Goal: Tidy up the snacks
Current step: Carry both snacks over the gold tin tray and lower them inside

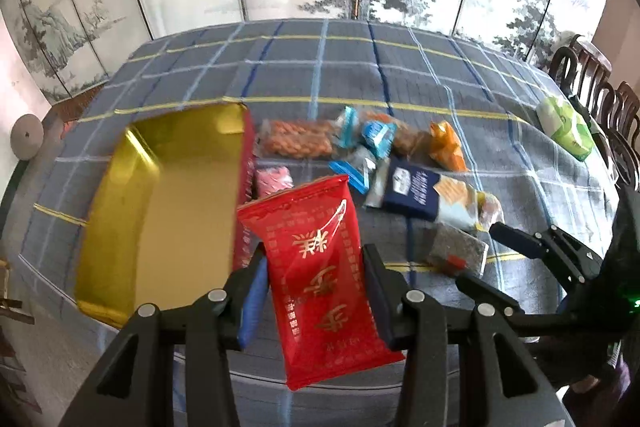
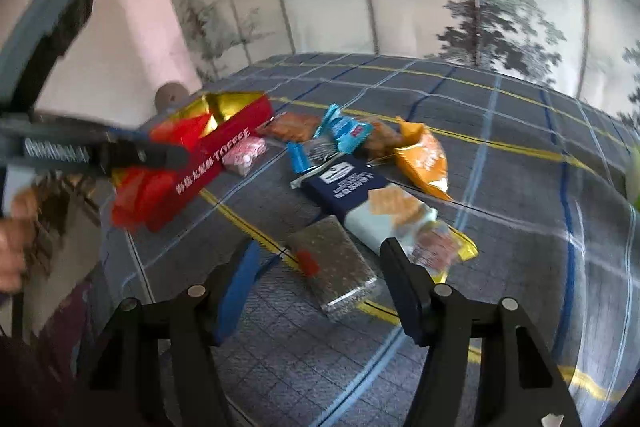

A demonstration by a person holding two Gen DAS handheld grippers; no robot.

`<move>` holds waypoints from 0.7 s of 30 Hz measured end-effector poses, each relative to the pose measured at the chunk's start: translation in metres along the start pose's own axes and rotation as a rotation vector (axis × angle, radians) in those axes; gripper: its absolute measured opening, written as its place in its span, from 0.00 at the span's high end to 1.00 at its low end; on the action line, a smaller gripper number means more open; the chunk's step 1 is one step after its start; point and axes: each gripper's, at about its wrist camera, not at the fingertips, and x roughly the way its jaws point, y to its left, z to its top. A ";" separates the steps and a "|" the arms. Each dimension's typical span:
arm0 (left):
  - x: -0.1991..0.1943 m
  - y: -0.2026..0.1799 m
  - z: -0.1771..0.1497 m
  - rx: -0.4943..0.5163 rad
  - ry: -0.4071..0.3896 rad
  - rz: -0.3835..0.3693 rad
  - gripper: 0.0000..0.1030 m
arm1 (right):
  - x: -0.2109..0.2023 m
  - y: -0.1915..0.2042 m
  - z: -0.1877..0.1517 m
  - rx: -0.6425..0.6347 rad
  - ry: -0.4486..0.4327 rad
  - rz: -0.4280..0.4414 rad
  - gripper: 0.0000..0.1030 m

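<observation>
Glossy foil red packet (image 1: 320, 267), shiny gold-metal tin (image 1: 160, 195), cloth tablecloth (image 1: 360, 75).

1 red pkt (image 1: 320, 267), 1 gold tin (image 1: 160, 211), 2 tongs (image 1: 316, 291)

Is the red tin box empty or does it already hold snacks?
Empty as far as visible: the red tin box shows only its bare gold inside.

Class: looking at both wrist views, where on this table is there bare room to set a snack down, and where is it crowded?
Free: the gold inside of the box, and the checked cloth between the snack pile and the screen. Crowded: beside the box's red wall, from the pink packet to the orange packet. The left gripper holds a red packet.
</observation>
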 end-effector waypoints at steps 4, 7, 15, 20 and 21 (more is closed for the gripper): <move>-0.006 0.023 0.010 0.002 -0.019 0.033 0.56 | 0.010 0.005 0.007 -0.057 0.018 -0.044 0.45; -0.004 0.046 0.019 -0.009 -0.009 0.050 0.56 | 0.020 0.004 0.010 -0.093 0.078 -0.039 0.51; 0.018 0.098 0.035 0.006 0.021 0.071 0.56 | 0.039 0.003 0.013 -0.146 0.192 -0.066 0.60; 0.050 0.120 0.046 0.056 0.049 0.091 0.56 | 0.046 0.005 0.012 -0.155 0.239 -0.026 0.69; 0.055 0.122 0.048 0.073 0.045 0.086 0.56 | 0.046 0.005 0.012 -0.146 0.236 -0.028 0.69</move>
